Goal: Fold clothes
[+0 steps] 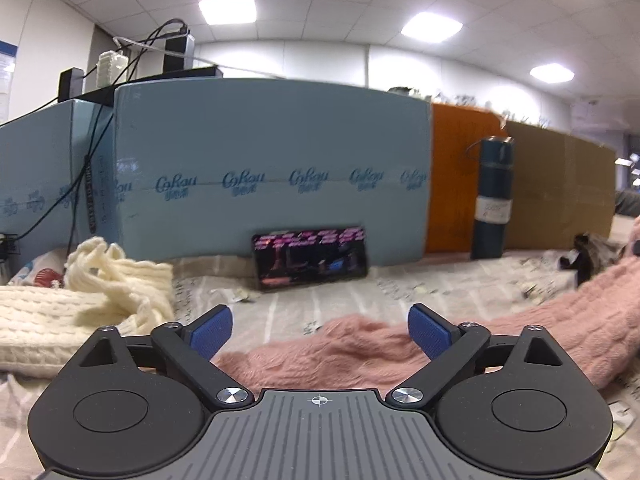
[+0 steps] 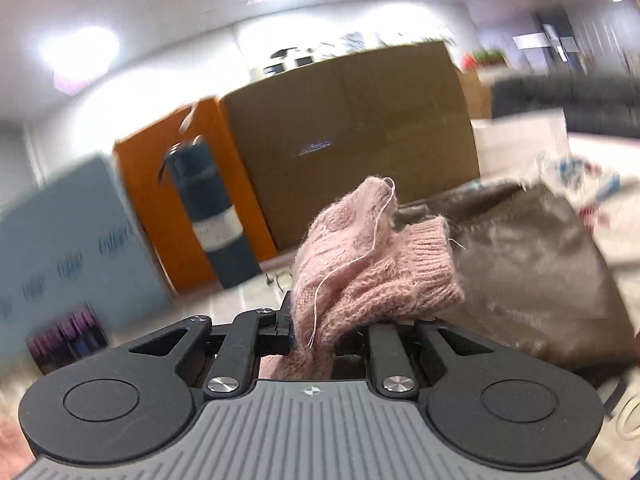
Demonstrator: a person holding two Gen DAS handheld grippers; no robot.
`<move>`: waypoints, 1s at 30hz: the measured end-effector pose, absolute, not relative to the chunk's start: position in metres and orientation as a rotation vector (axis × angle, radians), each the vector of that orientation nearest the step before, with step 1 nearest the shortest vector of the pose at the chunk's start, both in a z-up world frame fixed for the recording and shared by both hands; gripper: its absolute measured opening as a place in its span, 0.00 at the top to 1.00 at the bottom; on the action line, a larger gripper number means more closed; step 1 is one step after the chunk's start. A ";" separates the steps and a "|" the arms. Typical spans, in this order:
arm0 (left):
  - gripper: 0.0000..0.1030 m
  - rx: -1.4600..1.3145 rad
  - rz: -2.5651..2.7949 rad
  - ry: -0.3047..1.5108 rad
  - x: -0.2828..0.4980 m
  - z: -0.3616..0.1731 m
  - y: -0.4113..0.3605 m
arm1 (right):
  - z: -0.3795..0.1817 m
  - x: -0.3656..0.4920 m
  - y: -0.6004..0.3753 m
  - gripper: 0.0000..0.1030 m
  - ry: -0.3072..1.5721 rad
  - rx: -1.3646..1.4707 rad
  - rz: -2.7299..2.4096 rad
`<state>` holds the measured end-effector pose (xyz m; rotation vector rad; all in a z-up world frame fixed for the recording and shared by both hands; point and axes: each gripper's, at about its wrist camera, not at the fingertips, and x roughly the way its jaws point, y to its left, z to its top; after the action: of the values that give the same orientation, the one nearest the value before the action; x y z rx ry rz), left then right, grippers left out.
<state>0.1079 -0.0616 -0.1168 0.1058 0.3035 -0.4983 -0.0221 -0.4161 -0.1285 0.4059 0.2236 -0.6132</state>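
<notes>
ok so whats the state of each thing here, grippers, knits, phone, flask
left gripper: open, pink knit below it, not gripped
right gripper: shut on the pink knit
fuzzy pink knit garment: spread on the table, one end bunched in the right gripper
cream cable-knit garment: crumpled, untouched
black smartphone: screen lit, leaning on the blue board
dark teal flask: upright, capped

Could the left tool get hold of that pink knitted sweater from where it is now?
Probably yes. The left tool is open and empty, and the pink sweater lies on the table right below its blue fingers, with nothing in between. The cream knit sits off to one side.
</notes>
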 end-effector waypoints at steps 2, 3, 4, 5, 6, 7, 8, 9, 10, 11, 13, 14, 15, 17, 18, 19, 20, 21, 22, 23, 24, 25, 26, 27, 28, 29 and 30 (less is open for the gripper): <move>0.05 0.119 -0.460 0.358 0.116 -0.121 -0.064 | -0.130 -0.016 -0.398 0.86 0.230 0.338 -0.551; 0.05 0.107 -0.449 0.387 0.121 -0.122 -0.063 | -0.130 -0.013 -0.389 0.86 0.233 0.305 -0.520; 0.05 0.088 -0.435 0.420 0.127 -0.124 -0.061 | -0.131 -0.010 -0.380 0.85 0.236 0.271 -0.489; 0.05 0.063 -0.420 0.450 0.133 -0.126 -0.057 | -0.130 -0.006 -0.375 0.84 0.240 0.275 -0.438; 0.05 0.029 -0.415 0.467 0.137 -0.126 -0.053 | -0.129 -0.001 -0.368 0.84 0.248 0.270 -0.394; 0.05 -0.007 -0.414 0.478 0.139 -0.127 -0.049 | -0.128 0.003 -0.360 0.84 0.256 0.265 -0.351; 0.05 -0.039 -0.418 0.480 0.140 -0.127 -0.045 | -0.128 0.006 -0.351 0.84 0.263 0.239 -0.322; 0.05 -0.052 -0.421 0.476 0.140 -0.127 -0.043 | -0.128 0.010 -0.342 0.84 0.270 0.213 -0.295; 0.05 -0.057 -0.424 0.470 0.139 -0.127 -0.042 | -0.129 0.013 -0.333 0.83 0.282 0.180 -0.268; 0.05 -0.056 -0.428 0.467 0.138 -0.127 -0.042 | -0.129 0.015 -0.323 0.81 0.297 0.154 -0.244; 0.05 -0.046 -0.439 0.462 0.137 -0.126 -0.042 | -0.130 0.028 -0.309 0.74 0.330 0.127 -0.212; 0.05 -0.044 -0.443 0.459 0.137 -0.126 -0.042 | -0.132 0.033 -0.304 0.63 0.346 0.116 -0.197; 0.05 -0.042 -0.446 0.455 0.137 -0.125 -0.042 | -0.135 0.034 -0.298 0.55 0.356 0.111 -0.182; 0.05 -0.043 -0.447 0.449 0.137 -0.125 -0.042 | -0.140 0.037 -0.286 0.49 0.388 0.097 -0.157; 0.05 -0.046 -0.448 0.449 0.137 -0.125 -0.042 | -0.143 0.037 -0.282 0.43 0.399 0.089 -0.148; 0.05 -0.048 -0.449 0.449 0.137 -0.124 -0.042 | -0.147 0.037 -0.277 0.43 0.410 0.082 -0.140; 0.05 -0.049 -0.449 0.449 0.137 -0.124 -0.042 | -0.148 0.039 -0.274 0.43 0.416 0.080 -0.142; 0.05 -0.049 -0.449 0.449 0.137 -0.124 -0.042 | -0.149 0.039 -0.268 0.42 0.415 0.075 -0.144; 0.05 -0.049 -0.450 0.448 0.137 -0.124 -0.042 | -0.148 0.038 -0.263 0.40 0.407 0.061 -0.140; 0.05 -0.049 -0.452 0.447 0.137 -0.124 -0.042 | -0.147 0.036 -0.258 0.32 0.398 0.045 -0.136; 0.05 -0.048 -0.453 0.447 0.137 -0.124 -0.042 | -0.146 0.034 -0.255 0.25 0.387 0.039 -0.122; 0.05 -0.049 -0.454 0.447 0.137 -0.124 -0.042 | -0.144 0.030 -0.250 0.22 0.378 0.038 -0.103; 0.05 -0.049 -0.454 0.447 0.137 -0.124 -0.042 | -0.143 0.026 -0.246 0.20 0.371 0.042 -0.081; 0.05 -0.051 -0.454 0.446 0.137 -0.124 -0.041 | -0.142 0.020 -0.244 0.19 0.369 0.052 -0.062; 0.05 -0.053 -0.455 0.445 0.136 -0.123 -0.041 | -0.142 0.018 -0.243 0.19 0.375 0.064 -0.050; 0.05 -0.055 -0.456 0.444 0.136 -0.123 -0.041 | -0.143 0.016 -0.242 0.19 0.382 0.075 -0.038; 0.05 -0.057 -0.458 0.443 0.136 -0.123 -0.041 | -0.143 0.017 -0.241 0.19 0.396 0.099 -0.028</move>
<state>0.1357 -0.0408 -0.1226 -0.0568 0.4428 -0.4581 0.0167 -0.2414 -0.1433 0.0989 0.3962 -0.0282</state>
